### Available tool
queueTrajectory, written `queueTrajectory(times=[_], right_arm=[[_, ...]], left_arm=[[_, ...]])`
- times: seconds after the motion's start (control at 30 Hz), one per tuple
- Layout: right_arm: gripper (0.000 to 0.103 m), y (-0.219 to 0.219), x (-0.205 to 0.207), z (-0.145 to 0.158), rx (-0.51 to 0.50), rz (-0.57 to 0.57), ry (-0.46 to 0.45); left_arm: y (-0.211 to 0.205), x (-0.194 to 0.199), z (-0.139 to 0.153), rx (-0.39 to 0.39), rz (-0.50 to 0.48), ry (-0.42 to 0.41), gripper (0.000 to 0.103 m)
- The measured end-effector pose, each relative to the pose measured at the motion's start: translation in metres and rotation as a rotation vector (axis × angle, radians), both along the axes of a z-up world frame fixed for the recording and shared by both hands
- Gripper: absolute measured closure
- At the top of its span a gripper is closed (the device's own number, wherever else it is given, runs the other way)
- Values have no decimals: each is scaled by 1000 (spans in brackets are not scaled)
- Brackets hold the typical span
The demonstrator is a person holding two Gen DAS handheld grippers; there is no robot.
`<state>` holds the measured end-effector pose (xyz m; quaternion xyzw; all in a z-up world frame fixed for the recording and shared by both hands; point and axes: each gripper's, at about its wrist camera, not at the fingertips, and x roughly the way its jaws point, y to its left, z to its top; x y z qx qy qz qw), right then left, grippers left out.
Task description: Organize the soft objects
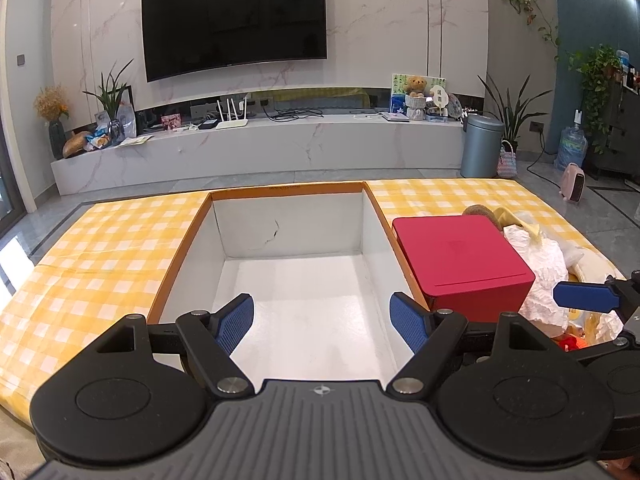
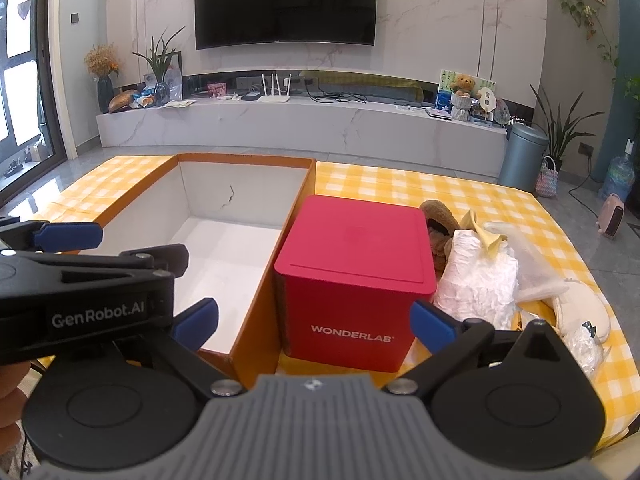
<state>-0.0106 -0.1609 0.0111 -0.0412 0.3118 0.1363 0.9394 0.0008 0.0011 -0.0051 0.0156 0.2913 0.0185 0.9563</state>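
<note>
A large orange box (image 1: 182, 248) (image 2: 256, 312) with a white, empty inside lies open on the yellow checked cloth. My left gripper (image 1: 322, 322) hangs open over its near end, holding nothing. Right of the box stands a red WONDERLAB box (image 2: 352, 280) (image 1: 460, 264). My right gripper (image 2: 314, 326) is open in front of the red box, holding nothing. Behind and right of the red box lies a heap of soft things: a brown plush (image 2: 440, 220), a white crinkled bundle (image 2: 476, 280) (image 1: 536, 260), a yellow cloth (image 2: 480, 232) and a cream pillow (image 2: 580, 308).
The yellow checked cloth (image 1: 80, 264) (image 2: 400, 184) covers a low table. Beyond it are a grey floor, a marble TV bench (image 1: 256, 148) with a router and clutter, a grey bin (image 1: 480, 146) and a pink heater (image 2: 612, 216). The other gripper shows at each view's edge.
</note>
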Motion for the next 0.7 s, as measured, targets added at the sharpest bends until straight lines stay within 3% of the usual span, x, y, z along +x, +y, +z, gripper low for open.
queueTrajectory(times=[0.27,0.5,0.7], right_arm=[[3,0,-2,0,-8,20,-4],[3,-1,-6,6,-8,36,-34],[3,-8,-12,18,5,27,-57]], left_arm=[[0,-1,0,3,-2,-3,12],[-8,-8,9,76,-52,-66,16],[-14,-9,21,49,-90,-78,23]])
